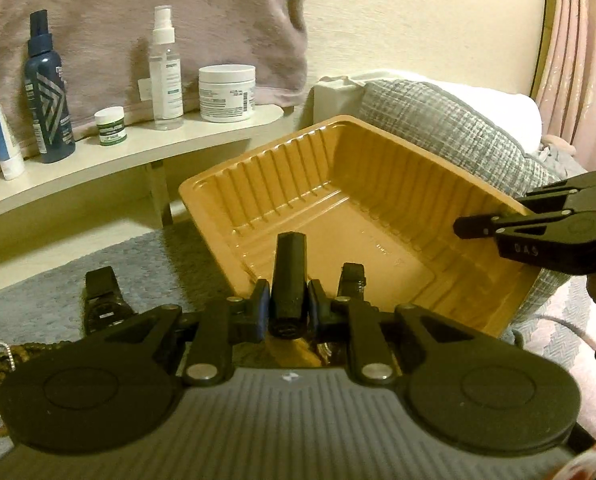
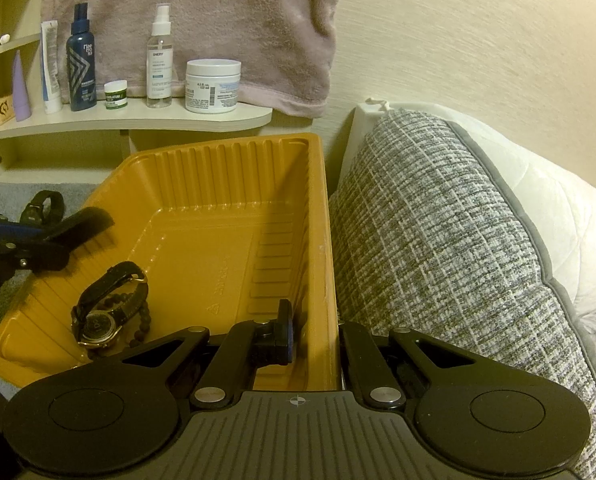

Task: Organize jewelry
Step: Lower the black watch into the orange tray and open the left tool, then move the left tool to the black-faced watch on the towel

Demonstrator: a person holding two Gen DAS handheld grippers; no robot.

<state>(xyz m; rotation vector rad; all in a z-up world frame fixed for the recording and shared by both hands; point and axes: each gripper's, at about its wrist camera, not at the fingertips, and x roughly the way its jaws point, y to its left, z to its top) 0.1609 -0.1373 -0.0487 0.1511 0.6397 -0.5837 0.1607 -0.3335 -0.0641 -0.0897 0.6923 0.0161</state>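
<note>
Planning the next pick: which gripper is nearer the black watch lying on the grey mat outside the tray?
Left. The left gripper, holding a black strap, is beside the watch at the tray rim; the right gripper straddles the tray's opposite wall.

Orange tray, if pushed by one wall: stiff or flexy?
Probably flexy: the orange tray looks like thin, ribbed moulded plastic. Likely light, so it may slide or tip. The gold-rimmed watch lying in one corner adds little weight.
</note>
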